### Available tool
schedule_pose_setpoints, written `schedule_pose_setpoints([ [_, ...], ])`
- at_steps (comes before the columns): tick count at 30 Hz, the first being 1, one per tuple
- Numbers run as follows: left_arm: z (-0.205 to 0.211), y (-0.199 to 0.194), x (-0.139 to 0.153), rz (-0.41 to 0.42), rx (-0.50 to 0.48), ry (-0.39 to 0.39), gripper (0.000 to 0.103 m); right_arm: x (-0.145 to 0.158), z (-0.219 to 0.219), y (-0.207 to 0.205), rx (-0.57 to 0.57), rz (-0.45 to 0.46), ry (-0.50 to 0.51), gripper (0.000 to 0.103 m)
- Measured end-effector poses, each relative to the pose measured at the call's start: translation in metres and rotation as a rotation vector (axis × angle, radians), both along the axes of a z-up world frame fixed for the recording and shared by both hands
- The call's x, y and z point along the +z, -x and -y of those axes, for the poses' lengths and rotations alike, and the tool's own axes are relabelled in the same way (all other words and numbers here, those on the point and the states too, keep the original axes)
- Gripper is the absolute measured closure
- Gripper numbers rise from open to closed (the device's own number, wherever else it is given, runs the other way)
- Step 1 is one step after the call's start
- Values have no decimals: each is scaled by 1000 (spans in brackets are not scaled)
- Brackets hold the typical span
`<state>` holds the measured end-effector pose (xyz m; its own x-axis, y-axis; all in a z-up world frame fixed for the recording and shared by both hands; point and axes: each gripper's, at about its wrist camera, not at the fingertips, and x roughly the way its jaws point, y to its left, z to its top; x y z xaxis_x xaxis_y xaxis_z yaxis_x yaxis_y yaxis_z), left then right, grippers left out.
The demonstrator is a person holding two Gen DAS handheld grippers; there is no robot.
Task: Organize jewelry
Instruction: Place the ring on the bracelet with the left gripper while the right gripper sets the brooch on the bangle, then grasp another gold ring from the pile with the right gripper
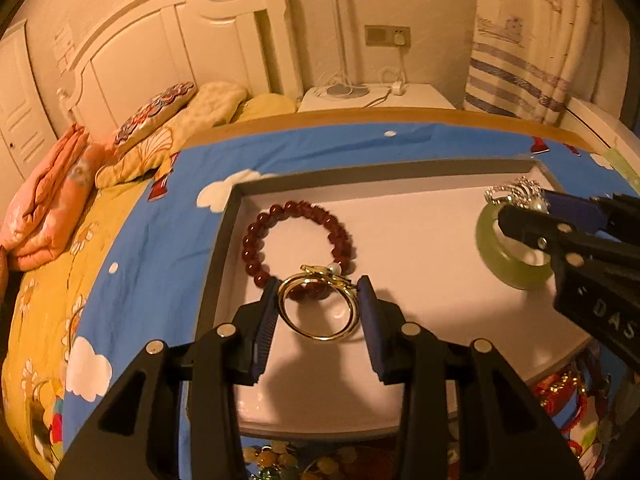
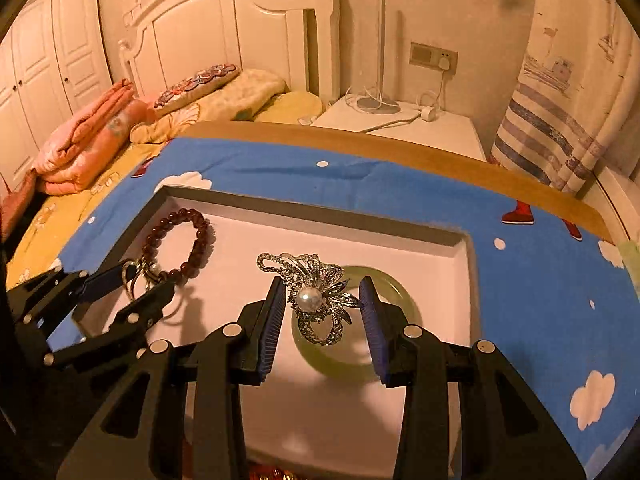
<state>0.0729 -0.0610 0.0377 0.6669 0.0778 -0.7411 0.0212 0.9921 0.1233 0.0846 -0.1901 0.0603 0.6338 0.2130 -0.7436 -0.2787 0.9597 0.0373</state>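
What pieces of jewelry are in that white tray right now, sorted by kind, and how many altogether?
In the white tray:
Bead bracelets: 1, the dark red bead bracelet
Bangles: 2, the gold bangle and the green jade bangle
Brooches: 1, the silver pearl brooch
Total: 4
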Motion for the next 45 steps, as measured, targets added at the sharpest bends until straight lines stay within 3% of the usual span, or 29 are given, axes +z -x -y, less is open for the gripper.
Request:
schedule_pose_setpoints([
  [6,-5,0,-4,7,19,2,64,-5,-11,-12,-13,-10,18,62],
  [8,-7,1,-2,15,31,1,54,-4,-11,-12,-24,-2,19,46],
  [10,-9,4,1,30,39,3,34,-2,-11,-7,-22,19,14,39],
  [23,-16,22,4,51,46,16,24,5,-1,12,-15,54,-4,31],
  [31,-14,42,13,96,33,18,12,8,13,34,-19,85,-11,25],
  [45,-17,71,21,137,22,0,7,5,60,85,-53,111,-47,20],
])
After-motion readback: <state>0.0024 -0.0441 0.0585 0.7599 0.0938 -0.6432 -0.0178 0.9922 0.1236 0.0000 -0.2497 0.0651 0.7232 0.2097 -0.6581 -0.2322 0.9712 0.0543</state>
